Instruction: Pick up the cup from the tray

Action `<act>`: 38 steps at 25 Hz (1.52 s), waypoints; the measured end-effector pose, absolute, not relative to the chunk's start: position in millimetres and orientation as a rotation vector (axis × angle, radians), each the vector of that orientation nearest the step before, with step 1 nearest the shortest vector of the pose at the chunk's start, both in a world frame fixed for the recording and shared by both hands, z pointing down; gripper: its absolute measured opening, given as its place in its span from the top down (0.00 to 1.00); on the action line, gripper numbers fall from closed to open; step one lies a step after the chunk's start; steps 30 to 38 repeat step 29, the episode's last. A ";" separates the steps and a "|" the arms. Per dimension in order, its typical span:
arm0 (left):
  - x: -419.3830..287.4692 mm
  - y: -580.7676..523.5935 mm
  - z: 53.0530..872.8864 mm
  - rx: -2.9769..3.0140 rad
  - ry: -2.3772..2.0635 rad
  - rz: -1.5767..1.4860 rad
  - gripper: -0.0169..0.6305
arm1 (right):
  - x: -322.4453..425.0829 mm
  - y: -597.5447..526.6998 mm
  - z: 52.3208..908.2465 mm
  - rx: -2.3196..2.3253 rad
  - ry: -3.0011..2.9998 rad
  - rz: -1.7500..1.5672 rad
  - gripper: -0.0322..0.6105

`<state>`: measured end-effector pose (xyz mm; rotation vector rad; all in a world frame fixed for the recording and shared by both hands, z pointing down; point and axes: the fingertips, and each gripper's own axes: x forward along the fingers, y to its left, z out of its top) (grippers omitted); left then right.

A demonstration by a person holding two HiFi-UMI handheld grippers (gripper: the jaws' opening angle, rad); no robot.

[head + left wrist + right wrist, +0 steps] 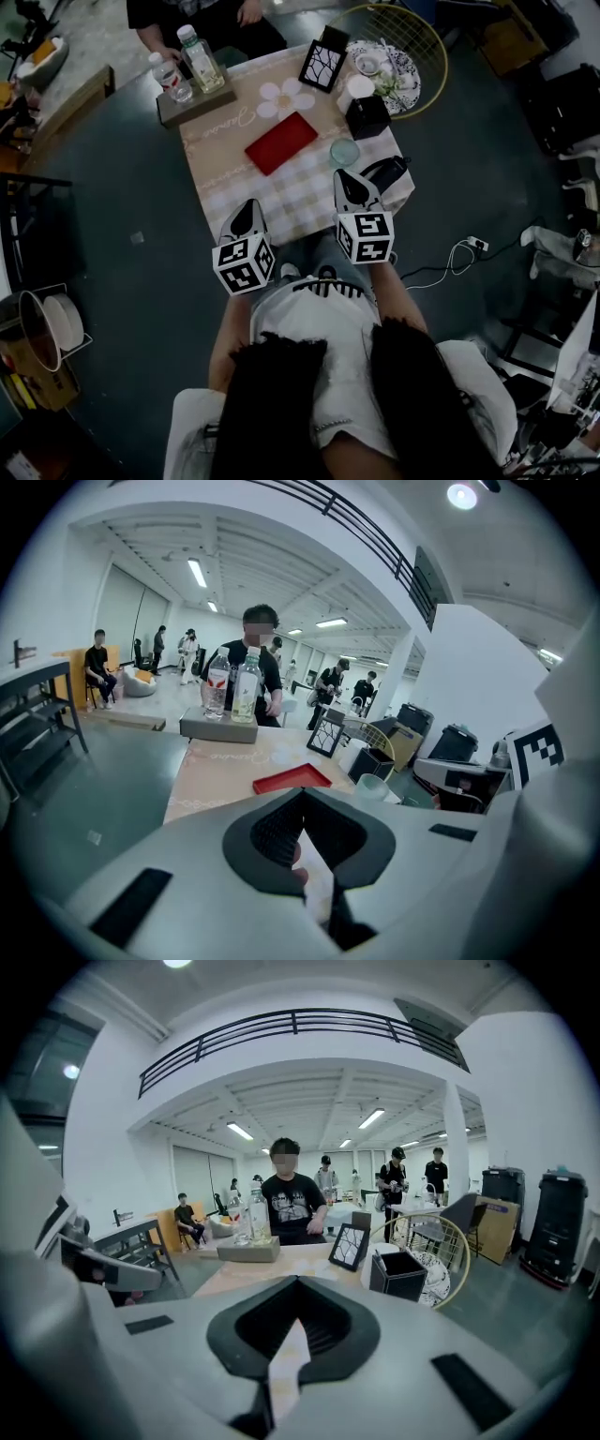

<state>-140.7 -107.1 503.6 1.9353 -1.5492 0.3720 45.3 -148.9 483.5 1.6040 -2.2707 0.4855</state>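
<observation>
The pale translucent cup (344, 152) is standing just beside the flat red tray (281, 142), seemingly off it. The left gripper (248, 208) and right gripper (345, 178) are hovering clenched, empty, aimed toward both.

1. Site: large open-plan hall, office or lab type.
2. Structure: mezzanine railing (291, 1024), ceiling strip lights (239, 1132).
3. Contents: side desk (131, 1237), standing people (398, 1180), loose cables (441, 272) underfoot.
</observation>
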 end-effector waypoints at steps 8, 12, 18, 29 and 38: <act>-137.0 -87.4 498.1 1.968 -1.543 0.360 0.96 | 54.9 -120.1 486.6 1.626 -2.213 0.486 0.94; -135.0 -79.5 494.6 1.984 -1.540 0.360 0.96 | 55.4 -108.0 484.1 1.618 -2.225 0.495 0.94; -134.2 -73.9 495.1 1.993 -1.548 0.368 0.96 | 55.2 -94.9 484.0 1.593 -2.242 0.483 0.94; -133.1 -60.2 503.9 1.988 -1.550 0.430 0.96 | 52.1 -79.5 485.0 1.535 -2.269 0.482 0.94; -133.1 -60.2 503.9 1.988 -1.550 0.430 0.96 | 52.1 -79.5 485.0 1.535 -2.269 0.482 0.94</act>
